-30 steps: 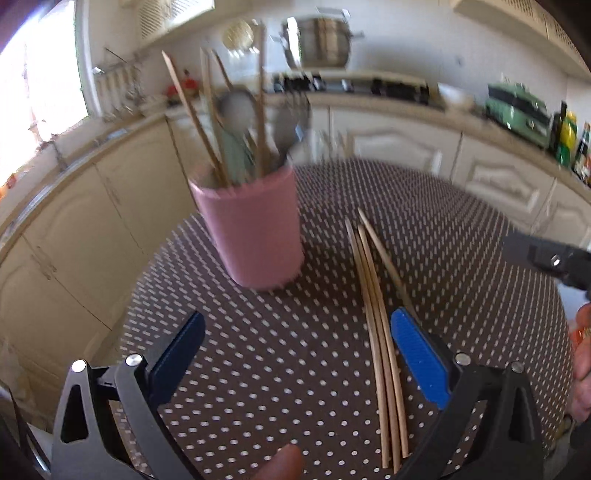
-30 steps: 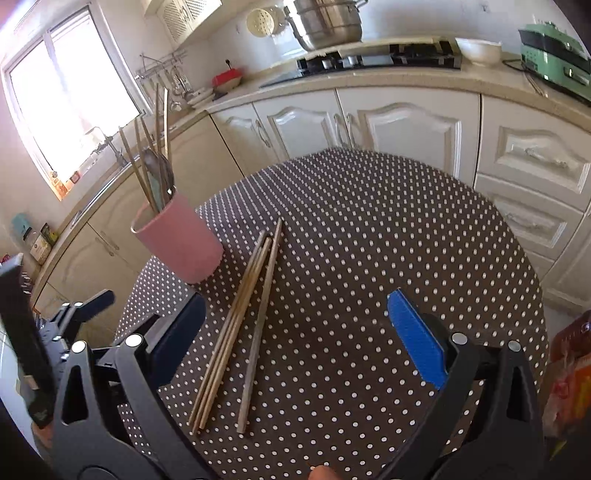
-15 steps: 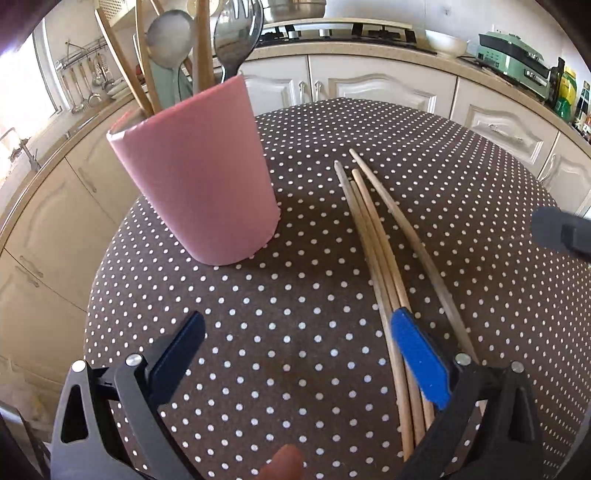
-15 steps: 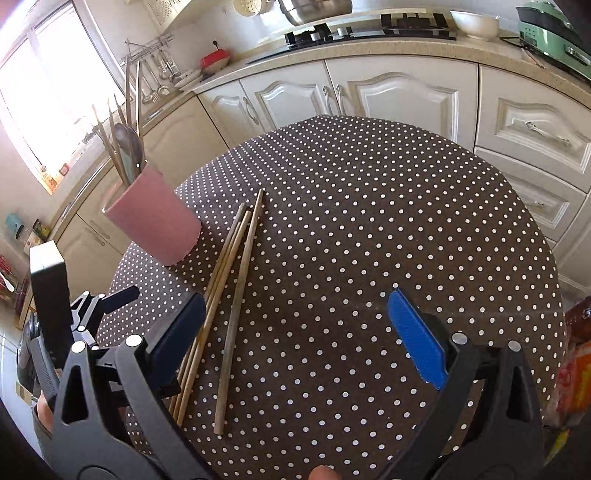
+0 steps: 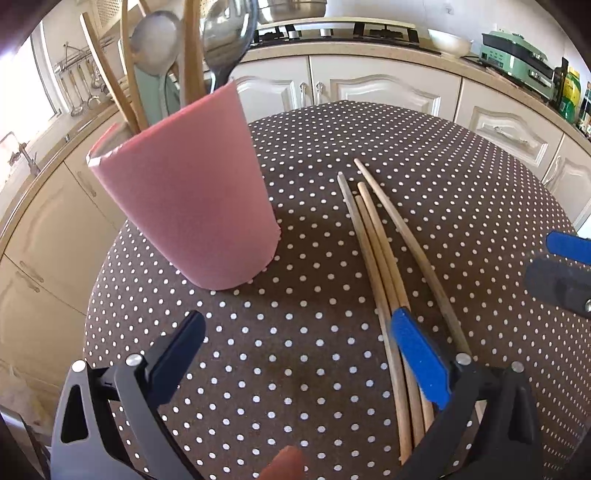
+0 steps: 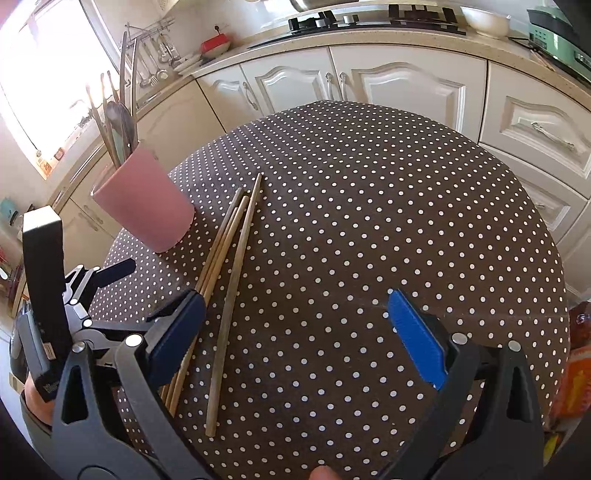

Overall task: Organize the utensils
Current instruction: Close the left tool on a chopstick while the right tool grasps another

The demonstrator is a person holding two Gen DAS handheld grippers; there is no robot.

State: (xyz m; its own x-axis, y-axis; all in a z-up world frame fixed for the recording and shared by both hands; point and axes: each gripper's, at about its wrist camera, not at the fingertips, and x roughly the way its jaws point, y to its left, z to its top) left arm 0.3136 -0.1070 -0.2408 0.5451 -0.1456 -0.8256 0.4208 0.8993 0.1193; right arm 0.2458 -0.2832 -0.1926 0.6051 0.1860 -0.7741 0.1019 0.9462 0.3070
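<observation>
A pink cup (image 5: 192,206) stands on the dotted table (image 5: 295,369) and holds wooden sticks, spoons and a fork (image 5: 225,37). It also shows in the right wrist view (image 6: 147,203). Several wooden chopsticks (image 5: 384,266) lie side by side to the right of the cup; they also show in the right wrist view (image 6: 229,273). My left gripper (image 5: 299,354) is open and empty, low over the table in front of the cup, its right finger over the chopsticks. My right gripper (image 6: 295,332) is open and empty, just right of the chopsticks.
The round table ends close behind the cup on the left (image 5: 107,258). White kitchen cabinets (image 6: 406,92) and a counter with a hob (image 6: 369,18) run behind the table. My right gripper's tip shows at the right edge of the left wrist view (image 5: 565,269).
My left gripper has moved forward and down towards the cup, which now looks larger. My right gripper has moved left and down, closer to the chopsticks. Both stay open.
</observation>
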